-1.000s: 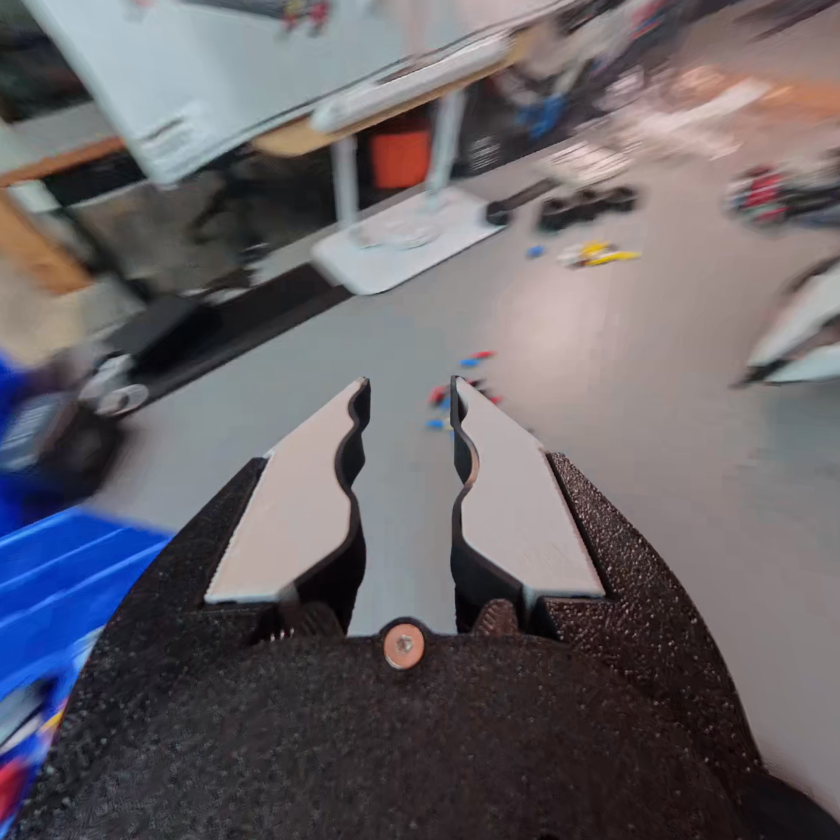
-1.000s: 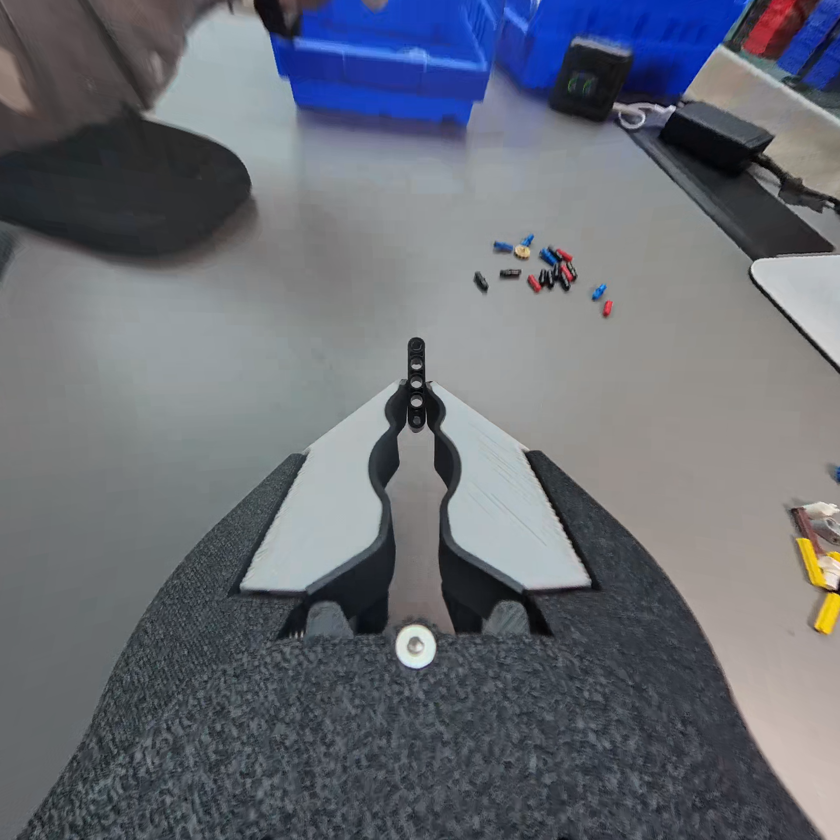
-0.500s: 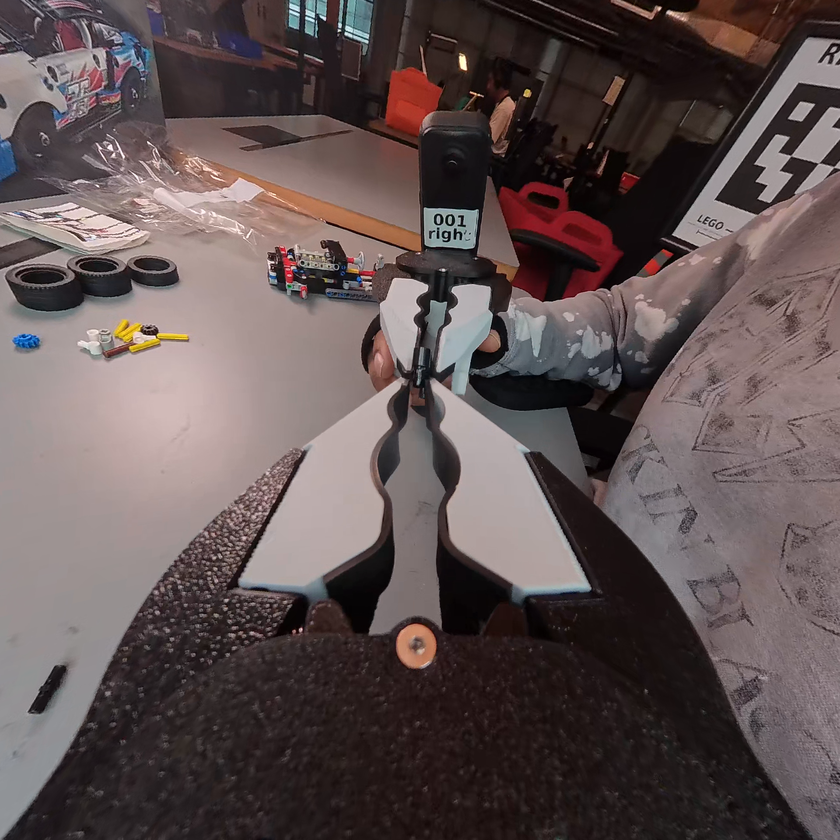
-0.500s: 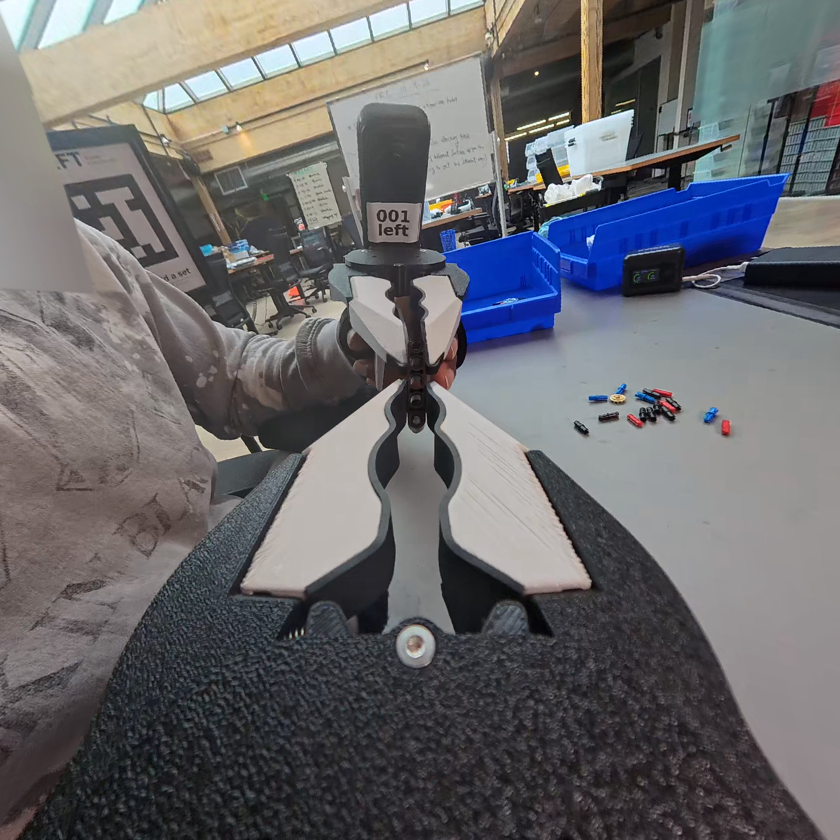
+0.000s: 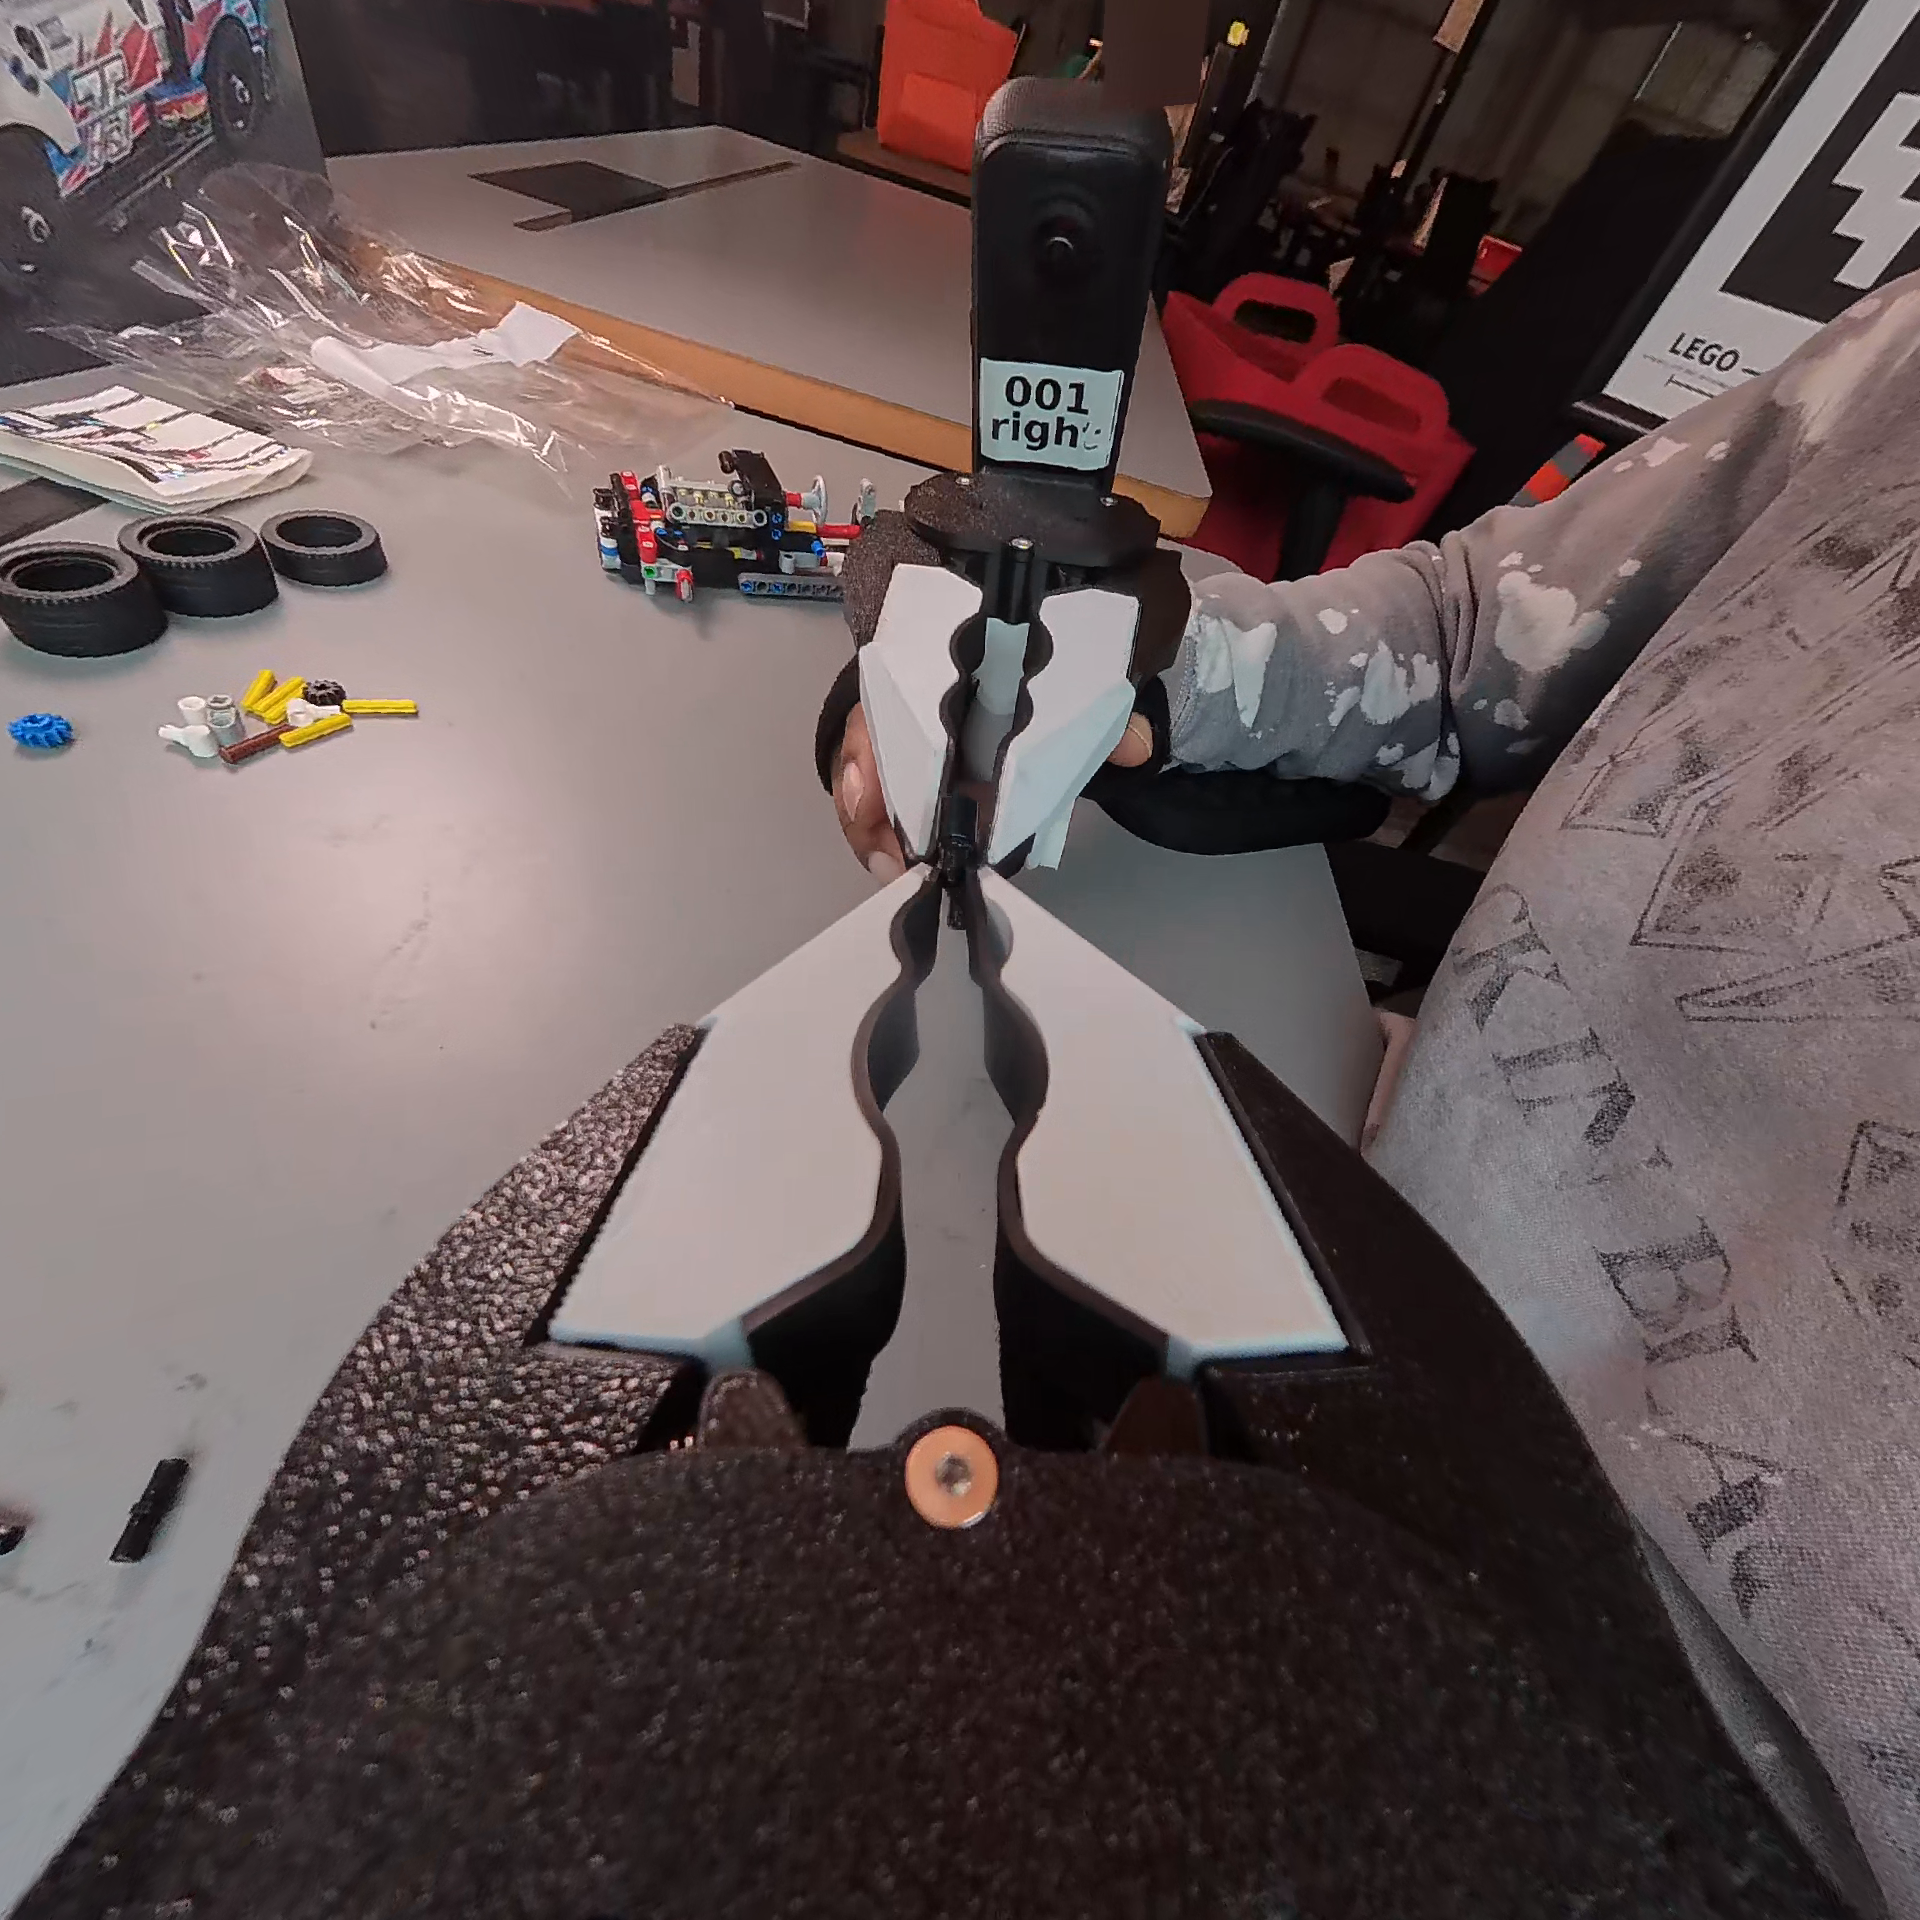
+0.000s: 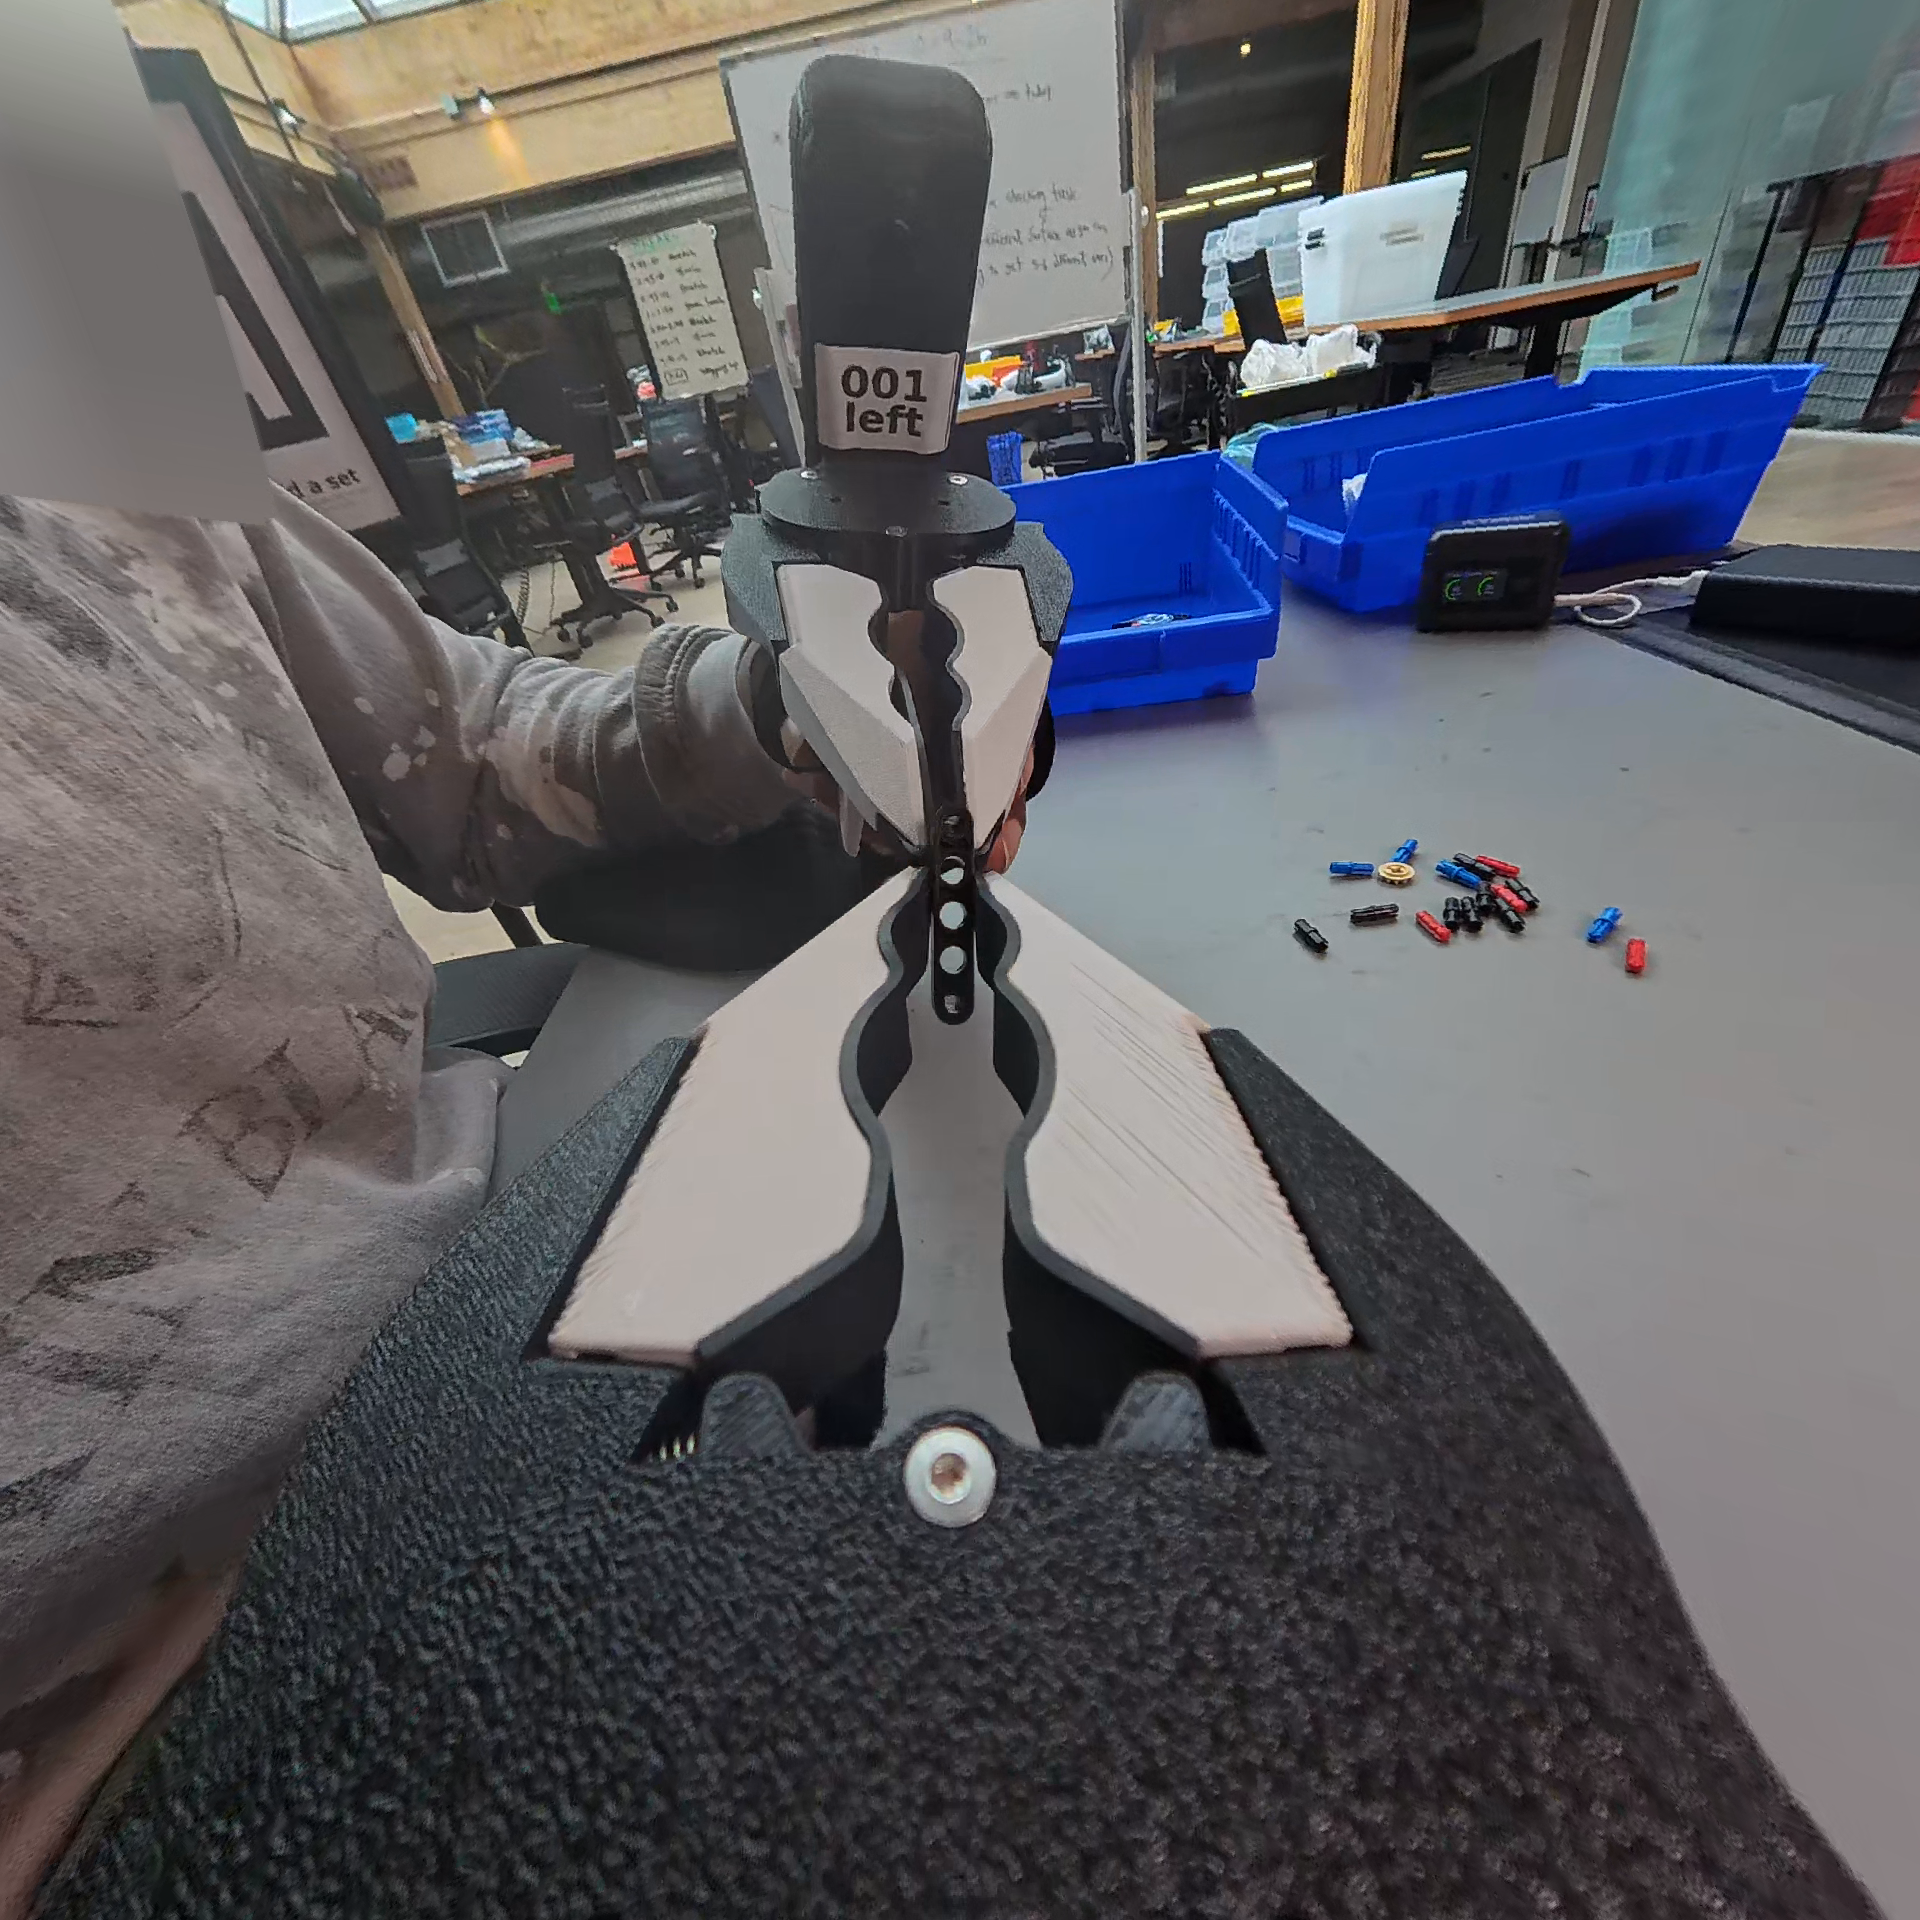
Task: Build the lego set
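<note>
Half a second ago the two tools were already tip to tip at centre frame; now the black lego beam (image 6: pixel 952 940) is sitting deeper between the right gripper (image 6: pixel 948 883), whose jaws are pinching narrowly on it. The left gripper (image 5: pixel 951 883) is closing narrowly on the same beam's far end, though from its own view the grip is hard to confirm. By the look of it, a handover or regrasp is under way in mid-air, not yet a build step. White stickers are showing on both handles, and a whiteboard (image 6: pixel 1049 177) at upper centre is carrying handwriting.
</note>
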